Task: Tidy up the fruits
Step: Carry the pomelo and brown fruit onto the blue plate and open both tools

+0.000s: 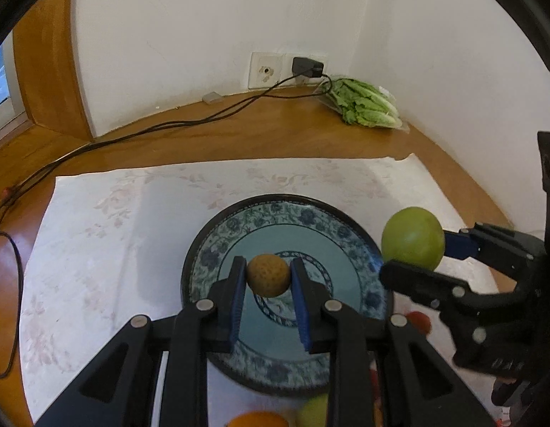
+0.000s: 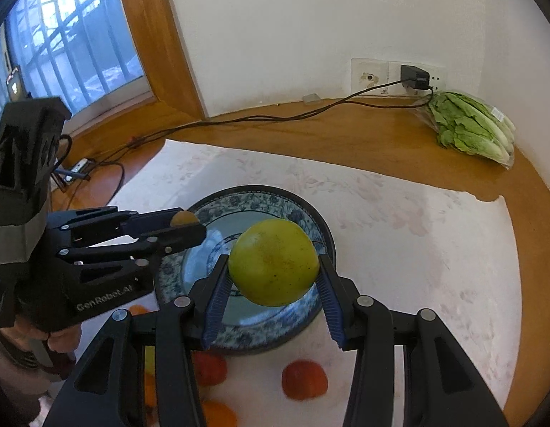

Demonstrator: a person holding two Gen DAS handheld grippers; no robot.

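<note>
White walls meet in a corner above a curved wooden ledge (image 1: 239,135), where a floral cloth (image 1: 97,231) carries a blue-patterned plate (image 1: 210,259) in the left wrist view. Over the plate's middle the left gripper (image 1: 268,277) is closed on a small brownish-orange fruit (image 1: 268,275), round, dull and speckled, pinched between the blue pads. At the right edge the right gripper (image 1: 413,249) carries a green fruit (image 1: 413,238) just past the plate's rim. Both fruits hang in the air; my worry is that the two grippers are close enough to knock each other over the plate, which could shake a fruit loose. A black cable (image 1: 168,124) and bagged lettuce (image 1: 363,103) lie well clear at the back. From the right wrist view, the green fruit (image 2: 273,261) looks smooth, yellow-green with faint brown flecks, wide for the right gripper (image 2: 273,281), whose pads grip only its flanks. Such a round skin could slip out and bounce off the plate (image 2: 310,220) if let go from this height. The left gripper (image 2: 189,229) reaches in from the left with the small fruit (image 2: 184,219) mostly hidden. Red and orange fruits (image 2: 304,379) wait on the cloth in front of the plate; a rolling fruit could scatter them.
</note>
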